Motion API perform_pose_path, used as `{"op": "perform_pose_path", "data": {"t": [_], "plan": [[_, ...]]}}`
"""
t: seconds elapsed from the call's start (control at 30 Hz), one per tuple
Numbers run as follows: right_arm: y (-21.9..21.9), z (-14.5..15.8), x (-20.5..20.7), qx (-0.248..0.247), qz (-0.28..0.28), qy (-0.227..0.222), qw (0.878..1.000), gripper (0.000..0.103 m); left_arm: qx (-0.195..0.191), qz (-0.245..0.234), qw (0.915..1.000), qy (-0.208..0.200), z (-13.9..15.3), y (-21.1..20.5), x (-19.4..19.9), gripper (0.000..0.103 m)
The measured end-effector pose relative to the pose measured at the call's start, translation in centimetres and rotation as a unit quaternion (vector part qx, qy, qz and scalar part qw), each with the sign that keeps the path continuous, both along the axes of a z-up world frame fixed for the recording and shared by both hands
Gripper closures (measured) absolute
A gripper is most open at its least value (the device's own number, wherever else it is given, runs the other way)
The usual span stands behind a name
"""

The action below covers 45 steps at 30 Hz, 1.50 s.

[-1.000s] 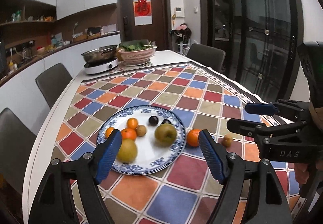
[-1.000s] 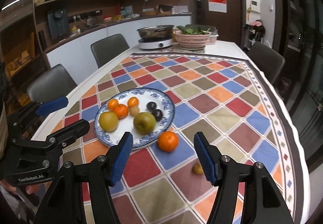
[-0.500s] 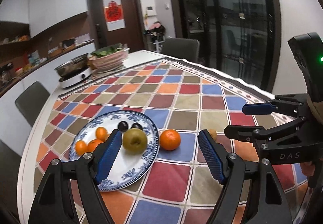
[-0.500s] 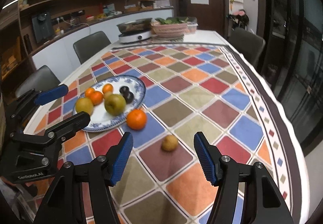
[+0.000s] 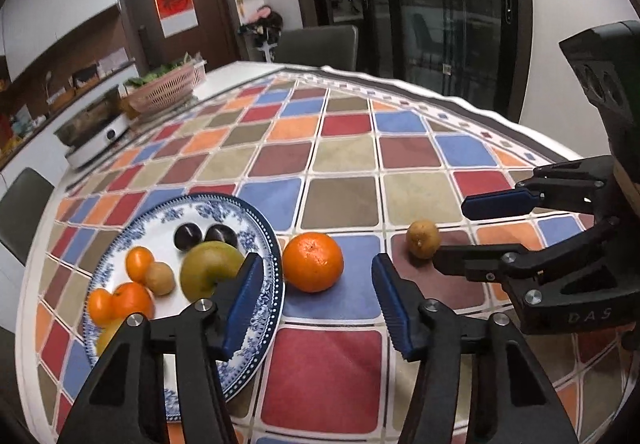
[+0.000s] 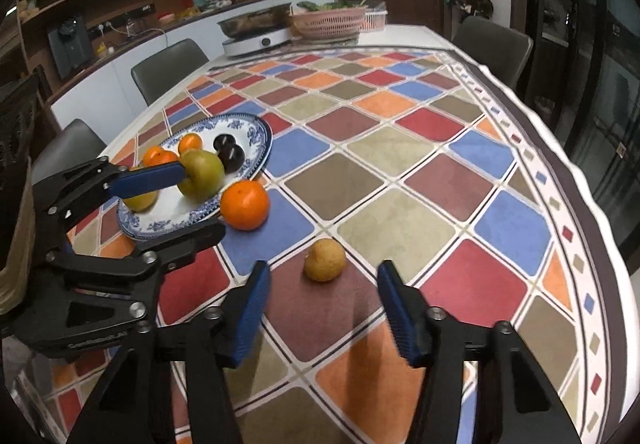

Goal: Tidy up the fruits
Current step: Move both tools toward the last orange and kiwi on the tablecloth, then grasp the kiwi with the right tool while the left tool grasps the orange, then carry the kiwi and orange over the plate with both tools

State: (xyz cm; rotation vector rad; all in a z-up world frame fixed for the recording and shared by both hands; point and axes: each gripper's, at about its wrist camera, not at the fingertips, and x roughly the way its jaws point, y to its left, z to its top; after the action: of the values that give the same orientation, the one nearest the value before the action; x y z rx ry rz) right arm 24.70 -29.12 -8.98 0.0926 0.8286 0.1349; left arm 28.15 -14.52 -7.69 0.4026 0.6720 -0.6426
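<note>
Orange round tangerine sits on the checkered tablecloth just beside the blue-patterned plate. Left gripper jaws just narrowed, nothing pinched; same for right gripper near the small yellow-brown fruit.

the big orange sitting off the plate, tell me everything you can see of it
The orange is round, bright and glossy, with a dimpled peel and a small stem dimple on top. It looks whole and unpeeled. It rests on a blue square of the checked tablecloth, just outside the rim of the blue-and-white plate, close to it or barely touching. Nothing grips it: it lies ahead of the left gripper, whose open jaws have just been closing.
</note>
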Motion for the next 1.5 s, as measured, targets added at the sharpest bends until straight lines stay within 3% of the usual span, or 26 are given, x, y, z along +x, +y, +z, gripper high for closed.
{"op": "perform_pose_path", "data": {"t": [0.57, 0.67, 0.77, 1.03, 1.5], "plan": [[0.0, -2.2, 2.7, 0.021, 0.009, 0.026, 0.999, 0.066, 0.024, 0.017, 0.9993, 0.023, -2.4, -1.7, 2.4, 0.062], [-0.1, -2.2, 2.8, 0.019, 0.009, 0.025, 0.999, 0.074, 0.020, 0.021, 0.9993, 0.025, -2.3, -1.6, 2.5, 0.062], [-0.2, -2.2, 2.9, 0.028, 0.006, 0.026, 0.999, 0.075, 0.014, 0.022, 0.9992, 0.029, -2.2, -1.6, 2.5, 0.063], [0.2, -0.8, 2.0, 0.034, 0.011, 0.014, 0.999, 0.075, -0.012, 0.028, 0.9992, 0.024, -0.2, -0.5, 1.1, 0.063], [2.8, 5.1, 0.3, 0.031, 0.047, -0.045, 0.997, 0.075, -0.049, 0.077, 0.9959, -0.005, 5.3, 4.0, -2.0, 0.063]]}}
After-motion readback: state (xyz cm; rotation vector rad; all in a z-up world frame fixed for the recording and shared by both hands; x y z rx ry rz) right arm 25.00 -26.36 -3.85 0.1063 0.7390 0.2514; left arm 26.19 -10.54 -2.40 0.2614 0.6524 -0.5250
